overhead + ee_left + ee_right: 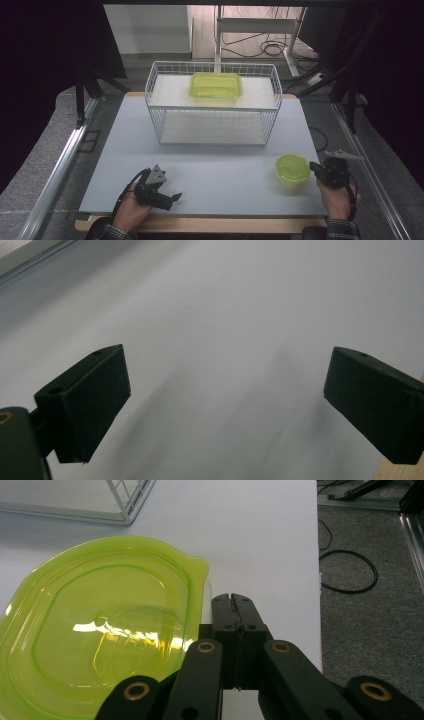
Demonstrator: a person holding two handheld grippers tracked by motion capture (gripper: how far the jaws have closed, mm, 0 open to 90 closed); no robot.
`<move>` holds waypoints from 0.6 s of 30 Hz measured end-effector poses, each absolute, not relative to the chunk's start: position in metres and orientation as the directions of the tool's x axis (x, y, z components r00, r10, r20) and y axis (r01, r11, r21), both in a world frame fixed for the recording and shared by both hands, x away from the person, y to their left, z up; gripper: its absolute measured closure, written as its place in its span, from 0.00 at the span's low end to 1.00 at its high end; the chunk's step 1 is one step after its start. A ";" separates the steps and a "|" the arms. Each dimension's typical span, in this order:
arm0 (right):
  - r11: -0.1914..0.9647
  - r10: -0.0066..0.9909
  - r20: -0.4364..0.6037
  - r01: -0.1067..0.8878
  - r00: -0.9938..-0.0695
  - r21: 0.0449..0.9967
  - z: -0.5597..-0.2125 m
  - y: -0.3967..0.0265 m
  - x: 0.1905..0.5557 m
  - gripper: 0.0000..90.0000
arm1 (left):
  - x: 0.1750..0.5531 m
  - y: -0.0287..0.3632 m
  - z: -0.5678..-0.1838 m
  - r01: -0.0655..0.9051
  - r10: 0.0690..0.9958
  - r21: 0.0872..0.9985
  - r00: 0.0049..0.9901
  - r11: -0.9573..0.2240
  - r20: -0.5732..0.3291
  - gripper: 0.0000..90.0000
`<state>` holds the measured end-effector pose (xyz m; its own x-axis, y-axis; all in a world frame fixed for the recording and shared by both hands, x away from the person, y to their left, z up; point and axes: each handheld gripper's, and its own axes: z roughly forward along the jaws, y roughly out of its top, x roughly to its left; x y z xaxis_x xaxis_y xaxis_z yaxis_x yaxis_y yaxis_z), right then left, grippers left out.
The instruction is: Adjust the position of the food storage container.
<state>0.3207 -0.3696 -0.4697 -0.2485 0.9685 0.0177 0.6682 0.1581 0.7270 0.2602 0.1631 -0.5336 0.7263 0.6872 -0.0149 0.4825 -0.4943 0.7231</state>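
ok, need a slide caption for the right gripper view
Right gripper, fingers shut, beside the rim of a round translucent lime-green plastic container on the pale grey table.

Grey carpet floor [45,150], white desk frame [255,25], trailing cables [272,48].

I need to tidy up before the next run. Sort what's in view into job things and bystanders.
In the job: round green container, right gripper shut beside it, left gripper open over the table.
Just there: wire basket, rectangular green container, floor cables.
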 end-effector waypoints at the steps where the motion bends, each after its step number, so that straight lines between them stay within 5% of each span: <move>1: 0.158 0.968 0.018 0.668 -0.248 0.727 -0.470 -0.370 0.321 0.99 | 0.260 0.163 -0.534 0.483 0.687 0.723 0.726 -0.494 -0.015 0.05; 18: 0.173 0.947 0.072 0.684 -0.314 0.708 -0.474 -0.338 0.320 0.99 | 0.260 0.163 -0.533 0.478 0.686 0.725 0.728 -0.497 -0.009 0.06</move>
<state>0.3199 -0.3385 -0.4743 -0.3141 0.9466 0.0724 0.6843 0.1728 0.7085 0.2599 0.1626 -0.5331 0.7275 0.6860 -0.0091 0.4776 -0.4969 0.7246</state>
